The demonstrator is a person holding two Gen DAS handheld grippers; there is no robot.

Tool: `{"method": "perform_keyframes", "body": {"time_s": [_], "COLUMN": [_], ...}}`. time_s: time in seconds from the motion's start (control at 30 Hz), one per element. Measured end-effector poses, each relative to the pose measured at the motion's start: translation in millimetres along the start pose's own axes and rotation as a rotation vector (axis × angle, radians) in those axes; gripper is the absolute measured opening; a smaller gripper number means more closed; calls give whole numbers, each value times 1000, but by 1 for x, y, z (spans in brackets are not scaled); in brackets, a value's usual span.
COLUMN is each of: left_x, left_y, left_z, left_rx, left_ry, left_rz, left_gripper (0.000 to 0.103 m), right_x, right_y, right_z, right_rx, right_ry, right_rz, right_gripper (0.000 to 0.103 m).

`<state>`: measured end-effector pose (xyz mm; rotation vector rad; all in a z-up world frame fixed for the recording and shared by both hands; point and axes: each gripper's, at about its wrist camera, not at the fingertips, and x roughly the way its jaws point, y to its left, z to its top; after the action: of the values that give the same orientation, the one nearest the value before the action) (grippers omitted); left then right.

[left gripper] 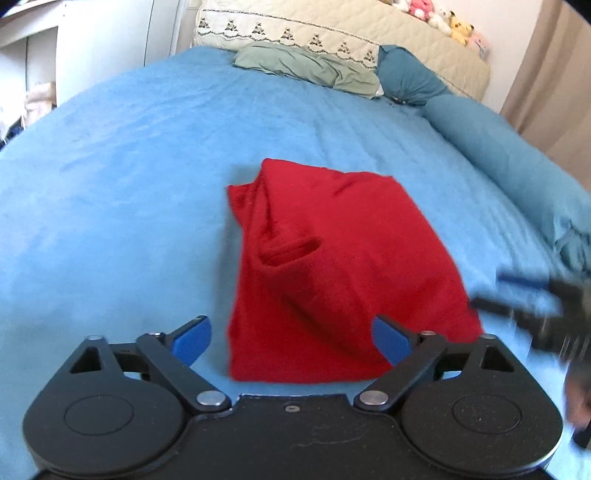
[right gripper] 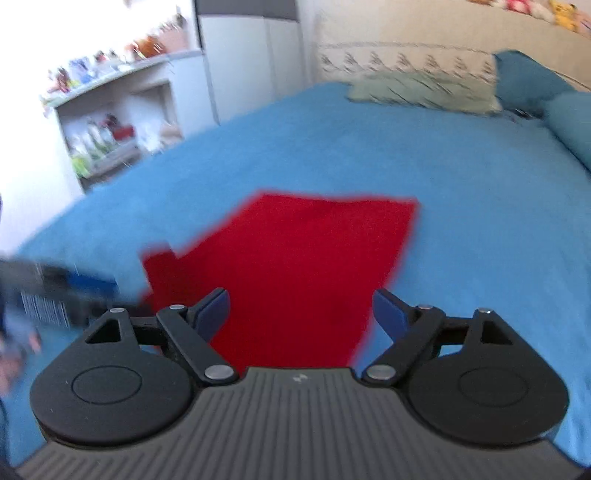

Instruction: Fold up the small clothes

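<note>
A folded red garment point(left gripper: 332, 266) lies on the blue bed cover point(left gripper: 129, 184), with a wrinkled fold along its left side. My left gripper point(left gripper: 291, 339) is open and empty just above the garment's near edge. The right gripper shows blurred at the right edge of the left wrist view point(left gripper: 524, 299). In the right wrist view the garment point(right gripper: 303, 266) lies flat and blurred ahead. My right gripper point(right gripper: 301, 314) is open and empty over its near edge. The left gripper appears blurred at the left point(right gripper: 74, 291).
A green pillow point(left gripper: 306, 66) and blue bolsters point(left gripper: 491, 147) lie at the head and right side of the bed. A cream headboard point(left gripper: 332, 29) carries plush toys point(left gripper: 450, 22). White shelves point(right gripper: 107, 122) stand left of the bed.
</note>
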<state>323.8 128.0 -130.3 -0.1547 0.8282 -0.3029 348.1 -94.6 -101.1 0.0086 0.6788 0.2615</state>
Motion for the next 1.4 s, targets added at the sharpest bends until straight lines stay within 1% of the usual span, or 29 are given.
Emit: {"method": "perform_keyframes", "body": {"time_s": [0.03, 0.07, 0.1, 0.13, 0.2, 0.27, 0.3, 0.37, 0.4, 0.43, 0.47, 0.5, 0.53, 0.6, 0.67, 0.7, 0.73, 0.8, 0.9, 1.13, 1.2, 1.27, 1.3, 1.33, 1.37, 1.4], "left_x": [4, 7, 10, 13, 17, 23, 23, 28, 30, 32, 27, 21, 14, 2, -2, 1, 5, 10, 5, -2, -7, -11, -11, -12, -14, -15], "left_y": [-1, -2, -2, -3, -4, -5, -4, -3, 0, 4, 10, 13, 16, 20, 28, 30, 30, 28, 23, 13, 12, 13, 13, 12, 13, 15], "left_z": [2, 4, 7, 10, 13, 17, 18, 20, 21, 21, 18, 16, 13, 5, -7, -12, -18, -24, -26, -36, -38, -39, -37, -37, -36, -34], "left_rx": [-19, -39, -58, -73, -92, -118, -124, -135, -154, -181, -209, -234, -253, -298, -371, -386, -385, -364, -329, -257, -251, -240, -233, -224, -214, -210], "left_ry": [3, 5, 5, 3, 4, 4, -1, -8, -3, 3, -1, -15, -34, -57, -61, -53, -37, -41, -54, -64, -75, -80, -82, -79, -71, -65], "left_rz": [-8, -14, -20, -22, -21, -12, -3, 25, 29, 28, 17, 4, -2, 24, 17, 21, 34, 50, 72, 107, 118, 130, 142, 168, 217, 251], "left_gripper": [85, 82, 75, 68, 60, 56, 50, 33, 11, 10, 10, 10, 9, 9, 9, 9, 9, 9, 9, 9, 13, 14, 18, 31, 40, 53], "right_x": [1, 2, 4, 8, 15, 23, 27, 33, 35, 34, 32, 28, 21, 11, 11, 13, 15, 17, 17, 17, 16, 12, 10, 7, 3, 0], "right_y": [-1, -2, -1, 1, 3, 5, 6, 5, 3, 1, 0, -1, -4, -6, -9, -8, -6, -5, -6, -5, -5, -4, -3, -3, -2, -2], "right_z": [-11, -21, -29, -33, -42, -44, -43, -42, -41, -39, -37, -38, -37, -39, -44, -46, -49, -52, -52, -50, -49, -49, -49, -48, -47, -47], "right_rx": [-4, -6, -7, -5, 13, 40, 53, 84, 101, 114, 121, 124, 124, 146, 161, 153, 142, 136, 133, 76, 59, 48, 42, 34, 24, 14], "right_ry": [15, 26, 36, 42, 47, 43, 41, 46, 48, 43, 34, 22, 10, -5, 24, 34, 41, 48, 56, 70, 73, 73, 74, 75, 76, 75], "right_rz": [-18, -35, -53, -64, -75, -95, -107, -136, -143, -143, -144, -152, -156, -160, -153, -153, -158, -167, -167, -152, -144, -134, -132, -130, -132, -136], "right_gripper": [100, 100, 99, 98, 97, 96, 94, 85, 78, 68, 62, 50, 46, 45, 44, 43, 42, 42, 42, 42, 42, 42, 43, 47, 50, 59]}}
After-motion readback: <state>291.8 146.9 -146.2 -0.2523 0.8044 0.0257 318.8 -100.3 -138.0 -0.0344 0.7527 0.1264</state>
